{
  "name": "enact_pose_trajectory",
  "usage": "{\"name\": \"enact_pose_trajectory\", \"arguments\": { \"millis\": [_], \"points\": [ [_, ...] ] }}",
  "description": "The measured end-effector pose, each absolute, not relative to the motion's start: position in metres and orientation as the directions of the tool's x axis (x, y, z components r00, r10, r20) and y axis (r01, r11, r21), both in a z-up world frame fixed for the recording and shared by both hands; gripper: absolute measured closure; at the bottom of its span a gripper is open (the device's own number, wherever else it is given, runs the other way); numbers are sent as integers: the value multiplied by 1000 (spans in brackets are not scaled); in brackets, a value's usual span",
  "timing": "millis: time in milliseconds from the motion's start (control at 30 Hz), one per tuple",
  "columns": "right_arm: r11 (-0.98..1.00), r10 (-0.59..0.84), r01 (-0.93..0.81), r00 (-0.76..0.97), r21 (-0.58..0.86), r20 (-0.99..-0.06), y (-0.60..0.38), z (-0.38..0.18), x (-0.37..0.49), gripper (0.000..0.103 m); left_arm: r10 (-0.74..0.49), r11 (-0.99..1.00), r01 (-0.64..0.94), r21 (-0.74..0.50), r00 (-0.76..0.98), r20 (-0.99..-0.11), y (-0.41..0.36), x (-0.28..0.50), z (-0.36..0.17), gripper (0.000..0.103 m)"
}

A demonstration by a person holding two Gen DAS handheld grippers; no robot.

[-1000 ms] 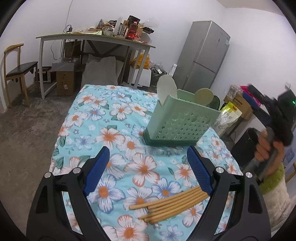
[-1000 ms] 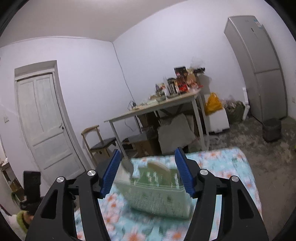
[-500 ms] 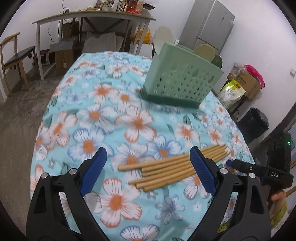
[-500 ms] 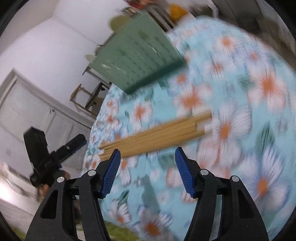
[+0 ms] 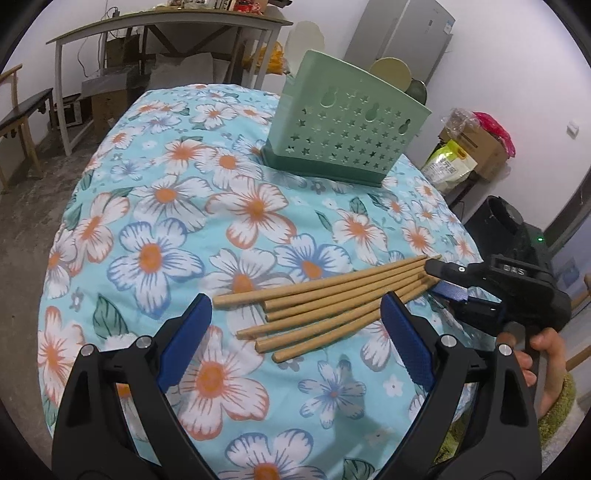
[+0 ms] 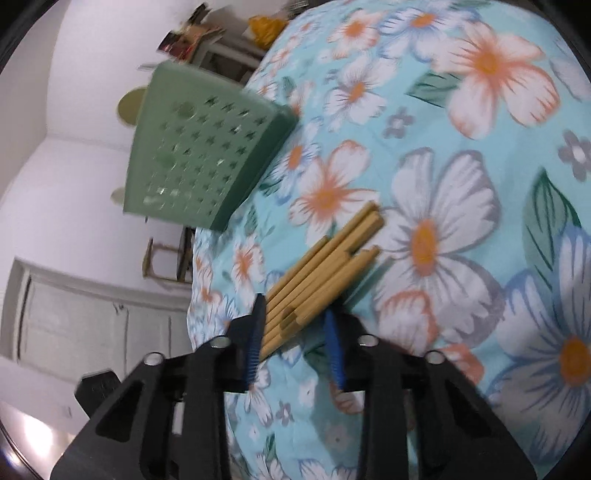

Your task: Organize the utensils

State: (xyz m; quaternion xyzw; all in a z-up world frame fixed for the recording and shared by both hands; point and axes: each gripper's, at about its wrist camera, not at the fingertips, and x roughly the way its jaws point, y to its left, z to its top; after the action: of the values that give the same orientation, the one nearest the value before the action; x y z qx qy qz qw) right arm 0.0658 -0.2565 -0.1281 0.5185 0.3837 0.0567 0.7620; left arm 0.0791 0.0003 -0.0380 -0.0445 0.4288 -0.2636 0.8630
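Several wooden chopsticks [image 5: 325, 299] lie side by side on the floral tablecloth [image 5: 166, 206]. Behind them stands a green perforated utensil holder [image 5: 347, 136]. My left gripper [image 5: 294, 296] hovers open just above the thick ends, straddling the bundle without touching it. From the right, my right gripper [image 5: 437, 280] is at the thin ends. In the right wrist view, its jaws are closing on the chopsticks [image 6: 325, 258]. The ends are bunched between the pads of the right gripper [image 6: 293, 308], with the holder [image 6: 199, 147] beyond them.
Cream spoon heads [image 5: 391, 72] stick up from the holder. A person's hand [image 5: 546, 369] holds the right gripper off the table's right edge. Behind are a cluttered table [image 5: 166, 22], a fridge [image 5: 402, 37], a chair [image 5: 18, 107], boxes [image 5: 476, 147] and a black bin [image 5: 498, 221].
My left gripper sank and tipped down toward the chopsticks. My right gripper rolled, came down to the table's right edge, and narrowed its jaws around the chopsticks' thin ends.
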Motion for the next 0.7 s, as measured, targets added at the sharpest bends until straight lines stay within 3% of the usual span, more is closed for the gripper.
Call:
{"name": "enact_pose_trajectory", "arguments": {
  "millis": [133, 700],
  "points": [
    [390, 482, 348, 711, 852, -511, -262, -136, 61, 88, -511, 844, 433, -318, 467, -721, 0, 82, -39, 14],
    [376, 514, 334, 701, 864, -495, -255, -136, 52, 87, -511, 843, 442, -308, 472, -718, -8, 90, -33, 14]
  ]
}}
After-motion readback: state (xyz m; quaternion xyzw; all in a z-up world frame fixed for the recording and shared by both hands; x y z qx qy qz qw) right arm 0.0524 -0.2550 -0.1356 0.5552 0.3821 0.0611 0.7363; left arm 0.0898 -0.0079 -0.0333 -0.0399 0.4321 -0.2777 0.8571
